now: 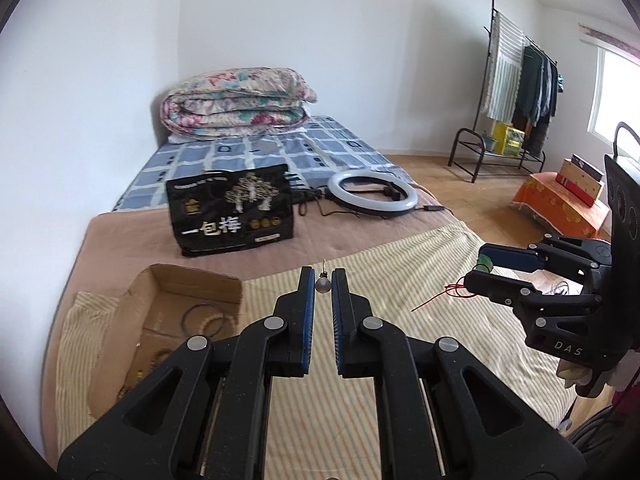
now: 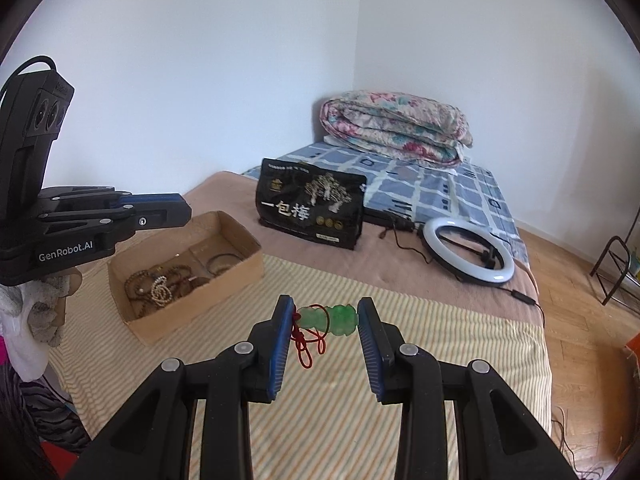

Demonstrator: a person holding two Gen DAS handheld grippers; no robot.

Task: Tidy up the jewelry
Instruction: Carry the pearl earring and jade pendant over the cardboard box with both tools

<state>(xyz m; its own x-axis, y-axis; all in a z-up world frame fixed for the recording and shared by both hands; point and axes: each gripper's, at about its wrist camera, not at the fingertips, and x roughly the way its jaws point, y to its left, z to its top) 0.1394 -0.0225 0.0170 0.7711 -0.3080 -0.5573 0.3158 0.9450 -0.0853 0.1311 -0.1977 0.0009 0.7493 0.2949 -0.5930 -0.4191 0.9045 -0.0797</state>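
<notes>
My left gripper [image 1: 323, 280] is shut on a small grey pearl earring [image 1: 323, 284] whose pin sticks up, held above the striped cloth. It shows side-on in the right wrist view [image 2: 176, 210], over the cardboard box [image 2: 240, 280]. The box [image 1: 120, 320] holds bead bracelets [image 2: 160, 284] and rings of cord. My right gripper [image 2: 326, 318] is shut on a green jade pendant [image 2: 332, 318] with a red cord [image 2: 308, 340] hanging down. It shows at the right of the left wrist view [image 1: 476, 268], clear of the bed.
A black snack bag [image 1: 232, 212] stands behind the box. A white ring light [image 1: 372, 194] with cables lies on the bed beyond. A folded floral quilt [image 1: 236, 100] is at the bed's head. A clothes rack [image 1: 516, 92] and an orange-covered stool [image 1: 560, 204] stand on the floor.
</notes>
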